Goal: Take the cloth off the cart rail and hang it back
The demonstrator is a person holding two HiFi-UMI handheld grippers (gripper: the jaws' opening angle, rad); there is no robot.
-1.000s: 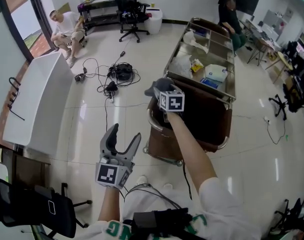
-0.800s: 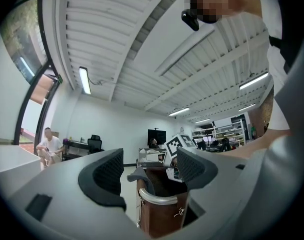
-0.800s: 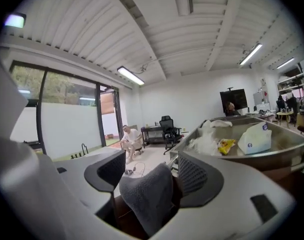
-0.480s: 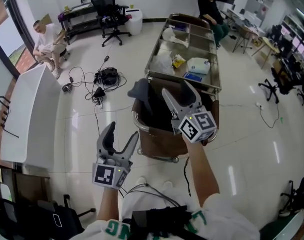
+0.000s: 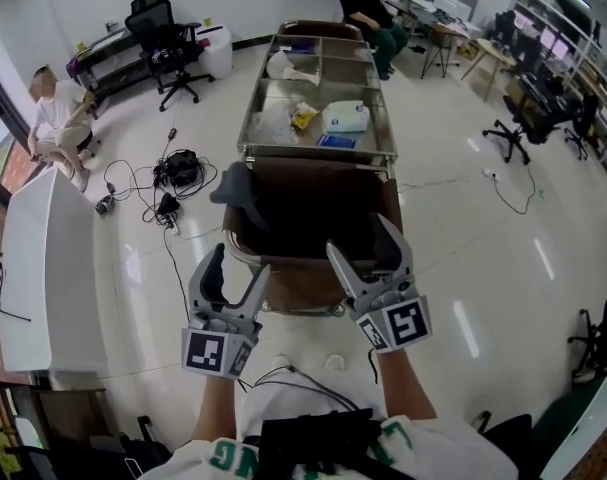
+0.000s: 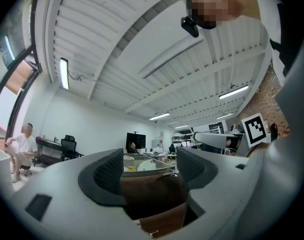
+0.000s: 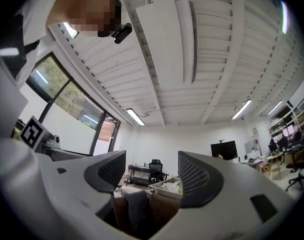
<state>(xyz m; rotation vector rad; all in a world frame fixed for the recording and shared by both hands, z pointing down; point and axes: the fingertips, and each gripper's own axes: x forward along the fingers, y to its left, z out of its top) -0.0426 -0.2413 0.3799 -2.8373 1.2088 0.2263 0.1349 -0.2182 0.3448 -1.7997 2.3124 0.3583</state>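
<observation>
Right now the soft dark grey cloth [image 5: 239, 190] hangs draped over the near-left rail of the steel cart [image 5: 387, 133]. The left hand-held gripper [image 5: 240, 265] and right hand-held gripper [image 5: 361, 240] are both wide open and empty, short of it. The cloth looks light and limp; pinch a bunched fold by the rail.

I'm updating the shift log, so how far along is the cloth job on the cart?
Looks done: the grey cloth hangs over the near left corner of the cart, where the right gripper reached a second ago. In hand: nothing; the left gripper and right gripper are both open, empty, pulled back from the cart. Left: nothing that shows.
</observation>
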